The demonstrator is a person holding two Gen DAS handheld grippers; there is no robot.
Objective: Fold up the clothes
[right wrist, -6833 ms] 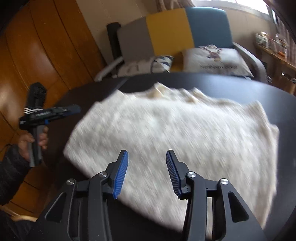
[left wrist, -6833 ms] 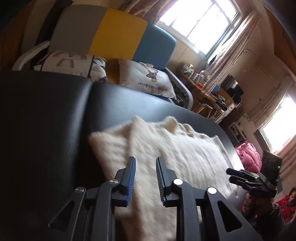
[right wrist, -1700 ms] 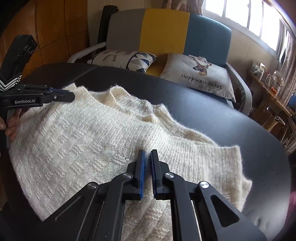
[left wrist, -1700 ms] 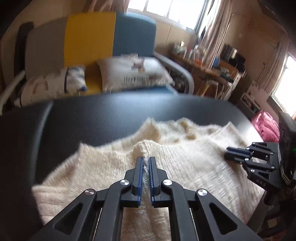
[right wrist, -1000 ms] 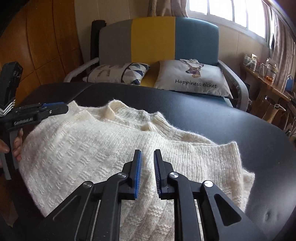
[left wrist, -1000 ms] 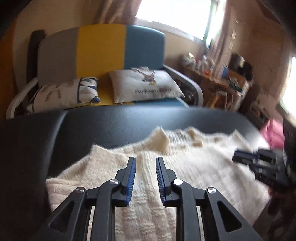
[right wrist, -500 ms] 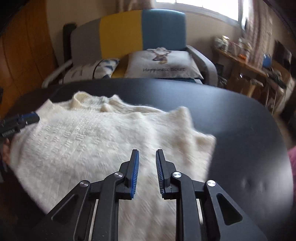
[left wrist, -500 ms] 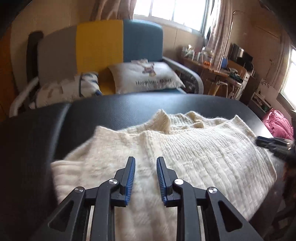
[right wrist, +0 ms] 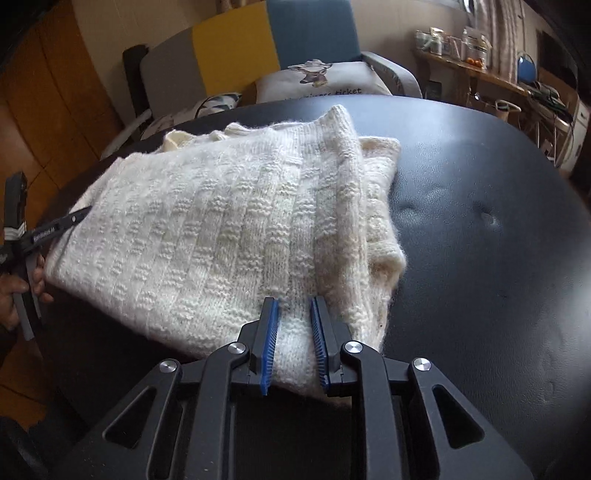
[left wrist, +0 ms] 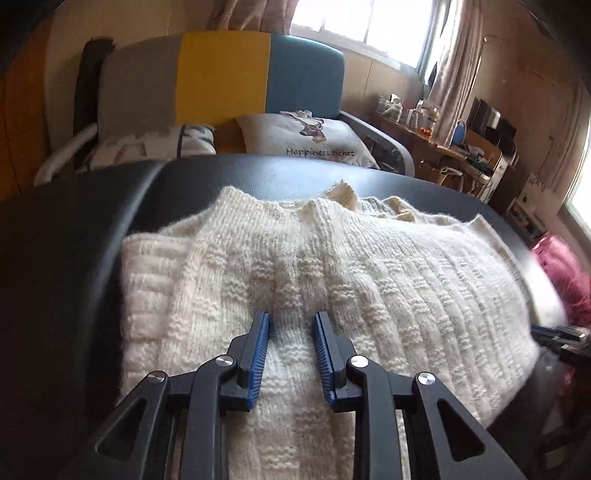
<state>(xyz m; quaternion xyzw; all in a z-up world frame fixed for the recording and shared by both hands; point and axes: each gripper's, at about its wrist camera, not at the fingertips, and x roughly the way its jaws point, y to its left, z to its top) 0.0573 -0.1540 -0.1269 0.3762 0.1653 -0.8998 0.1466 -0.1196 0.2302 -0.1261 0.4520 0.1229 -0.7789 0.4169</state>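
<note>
cushion (left wrist: 306, 138): "Happiness ticket" | left tongs (right wrist: 55, 229): white lettering, too small to read

Cream block-rib knit sweater (left wrist: 369, 280); black tabletop (right wrist: 480, 221); tongs black w/ blue pads; chair (left wrist: 221, 77) grey/yellow/blue.

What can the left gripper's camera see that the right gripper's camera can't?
Only the left wrist view shows the bright window and a pink bundle past the table's edge. Only the right wrist view shows the person's hand gripping a handle, and the dimpled bare table. Both show the cream knitted sweater lying folded, the striped armchair, the "Happiness ticket" cushion, and blue-padded jaws standing apart over the knit.
</note>
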